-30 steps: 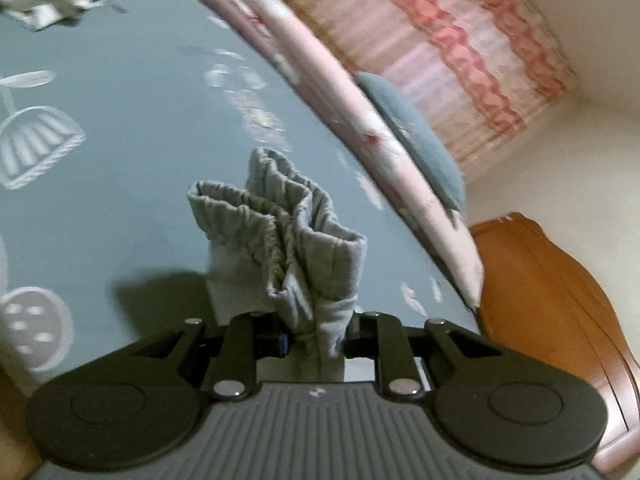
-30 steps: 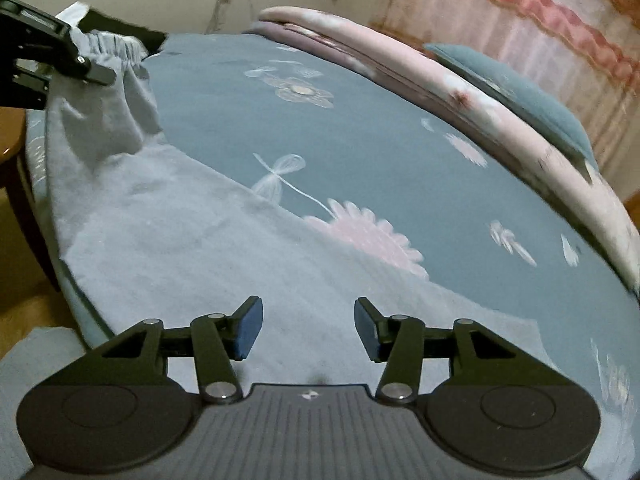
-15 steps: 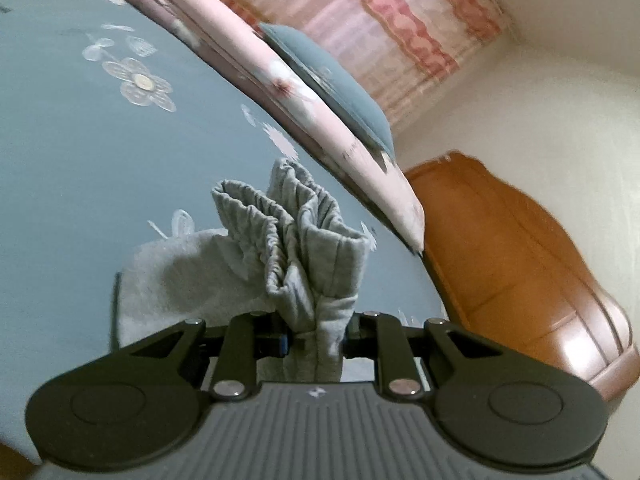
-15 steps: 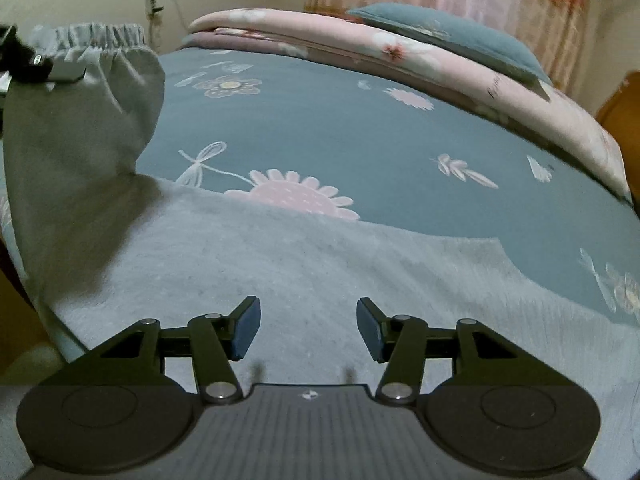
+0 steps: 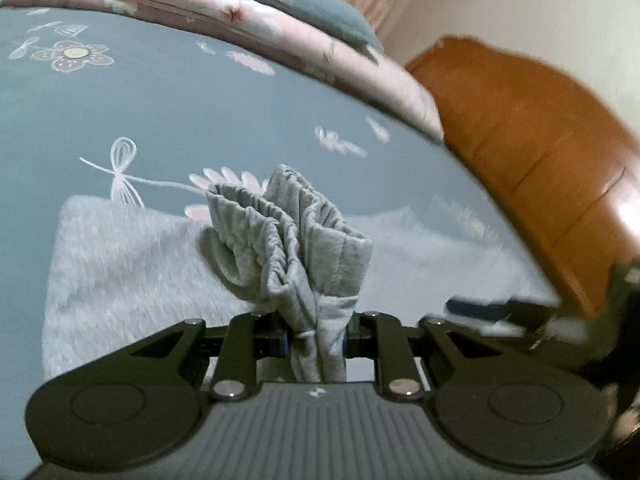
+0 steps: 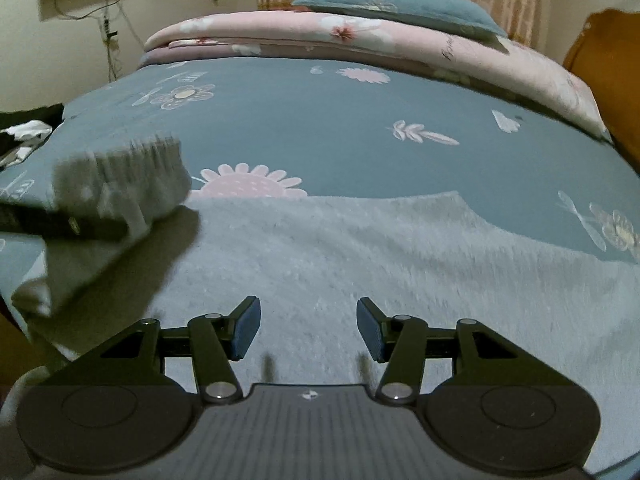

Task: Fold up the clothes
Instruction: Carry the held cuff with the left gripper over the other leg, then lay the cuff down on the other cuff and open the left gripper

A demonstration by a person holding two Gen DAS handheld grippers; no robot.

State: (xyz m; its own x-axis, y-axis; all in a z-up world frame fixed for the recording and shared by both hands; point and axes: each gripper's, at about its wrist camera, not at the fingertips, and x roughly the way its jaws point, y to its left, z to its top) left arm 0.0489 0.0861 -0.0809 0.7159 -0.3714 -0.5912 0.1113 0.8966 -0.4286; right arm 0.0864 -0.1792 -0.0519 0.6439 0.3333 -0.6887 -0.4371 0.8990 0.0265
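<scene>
A pair of light grey trousers [image 6: 360, 264] lies spread on the bed. My left gripper [image 5: 316, 338] is shut on the bunched elastic waistband [image 5: 292, 232], which stands up between its fingers. In the right wrist view that waistband [image 6: 132, 176] hangs lifted at the left, over the flat cloth, with the left gripper's dark finger under it. My right gripper [image 6: 308, 330] is open just above the flat grey cloth, nothing between its blue pads. In the left wrist view the right gripper [image 5: 520, 312] shows blurred at the right edge.
The bed has a blue-grey sheet [image 6: 320, 128] with flower prints. A folded pink quilt [image 6: 360, 36] and a blue pillow [image 6: 400, 8] lie at the far side. A wooden headboard [image 5: 540, 160] rises at the right. Dark and white clothes [image 6: 24, 132] lie at the left edge.
My left gripper has swung across over the spread trousers with the waistband in it and rolled. My right gripper has shifted and rolled level over the cloth, still open.
</scene>
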